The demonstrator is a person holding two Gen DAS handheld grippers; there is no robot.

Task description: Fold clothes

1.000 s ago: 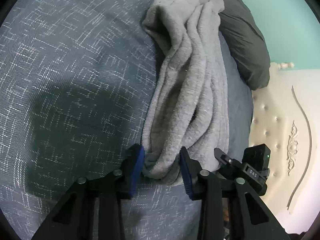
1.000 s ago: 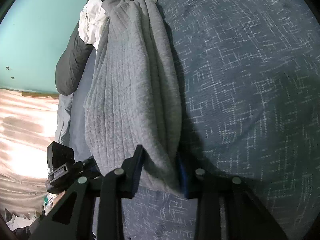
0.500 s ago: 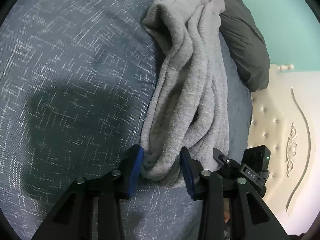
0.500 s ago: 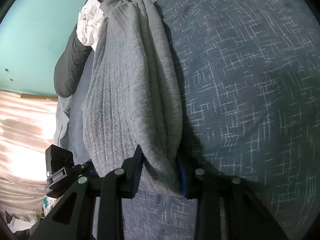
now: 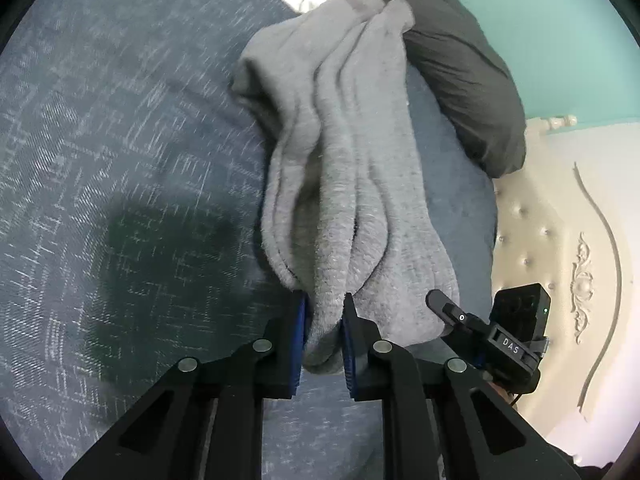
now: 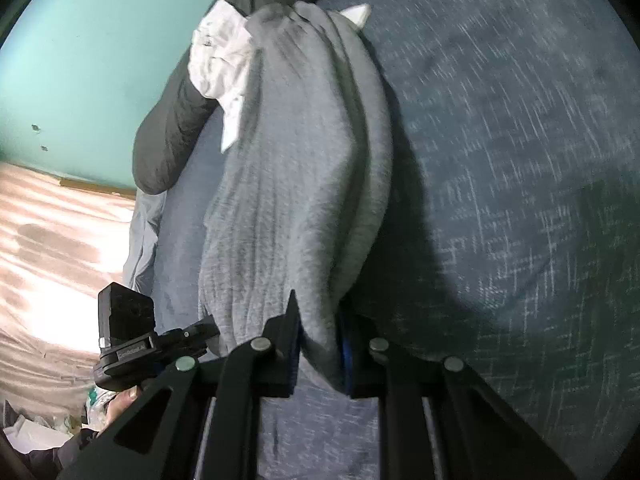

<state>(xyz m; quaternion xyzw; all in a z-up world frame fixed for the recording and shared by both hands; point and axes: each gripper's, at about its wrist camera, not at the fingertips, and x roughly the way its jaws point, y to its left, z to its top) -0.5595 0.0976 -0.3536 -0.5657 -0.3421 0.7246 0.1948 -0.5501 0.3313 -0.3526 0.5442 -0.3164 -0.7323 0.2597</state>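
A grey knitted garment (image 5: pixel 344 184) hangs in long bunched folds above a dark blue patterned bedspread (image 5: pixel 120 168). My left gripper (image 5: pixel 323 320) is shut on one near edge of it, the cloth pinched between the blue pads. In the right wrist view the same grey garment (image 6: pixel 296 184) stretches away from my right gripper (image 6: pixel 318 336), which is shut on its other near edge. The garment's far end rests near a black pillow and some white cloth. Both views are motion-blurred.
A black pillow (image 5: pixel 460 76) lies at the head of the bed against a teal wall (image 5: pixel 540 32). White cloth (image 6: pixel 220 60) is bunched beside it. A cream tufted headboard (image 5: pixel 560 260) stands at the right. A sunlit peach curtain (image 6: pixel 52 248) fills the left of the right wrist view.
Both grippers have closed tighter on the grey garment and lifted it. The folds have gathered narrower and the bedspread has dropped further away.
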